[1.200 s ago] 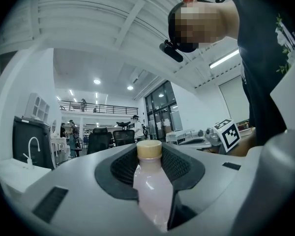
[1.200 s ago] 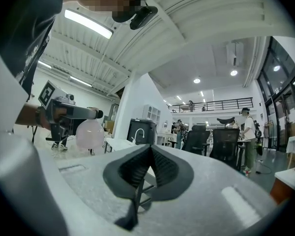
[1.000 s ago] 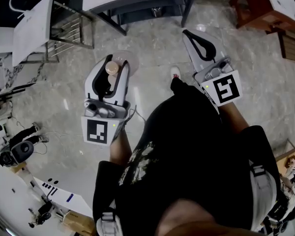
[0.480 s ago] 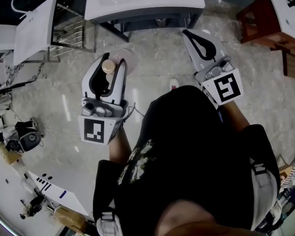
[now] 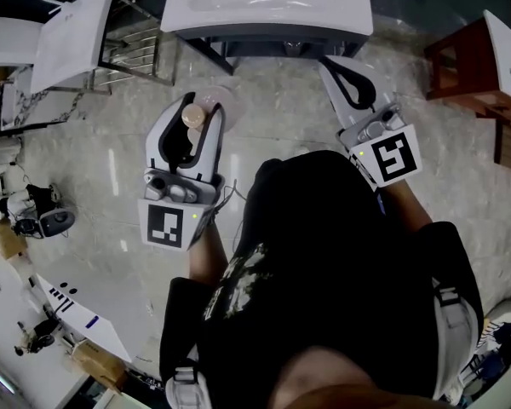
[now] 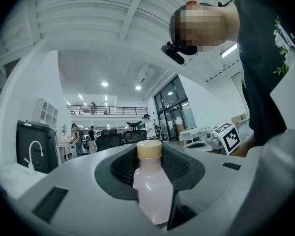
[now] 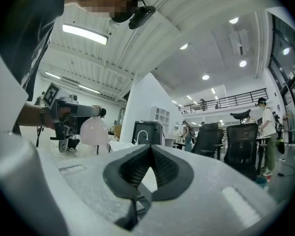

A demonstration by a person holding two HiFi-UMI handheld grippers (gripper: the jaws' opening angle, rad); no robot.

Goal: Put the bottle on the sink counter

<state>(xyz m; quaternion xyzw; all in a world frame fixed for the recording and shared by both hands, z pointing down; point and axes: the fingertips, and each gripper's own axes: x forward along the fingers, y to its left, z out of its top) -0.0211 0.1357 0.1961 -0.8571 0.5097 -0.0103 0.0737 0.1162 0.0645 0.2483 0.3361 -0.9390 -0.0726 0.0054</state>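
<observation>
A pale pink bottle (image 5: 192, 119) with a tan cap stands upright between the dark pads of my left gripper (image 5: 193, 107), which is shut on it. In the left gripper view the bottle (image 6: 152, 191) fills the gap between the jaws, cap at the top. My right gripper (image 5: 324, 59) is held level at the right, its pads closed on each other with nothing in them; the right gripper view shows its tips (image 7: 150, 147) meeting. The white sink counter (image 5: 196, 20) lies ahead at the top of the head view, just beyond both grippers.
A white panel (image 5: 68, 24) leans on a metal rack (image 5: 140, 45) at the left of the sink. A red-brown wooden stool (image 5: 464, 58) stands at the right. Small equipment (image 5: 43, 218) and white boards (image 5: 85, 326) lie on the marble floor at the left.
Both grippers have moved forward toward the sink counter, which now shows more fully at the top. The bottle stays in the left gripper; the right stays closed.
</observation>
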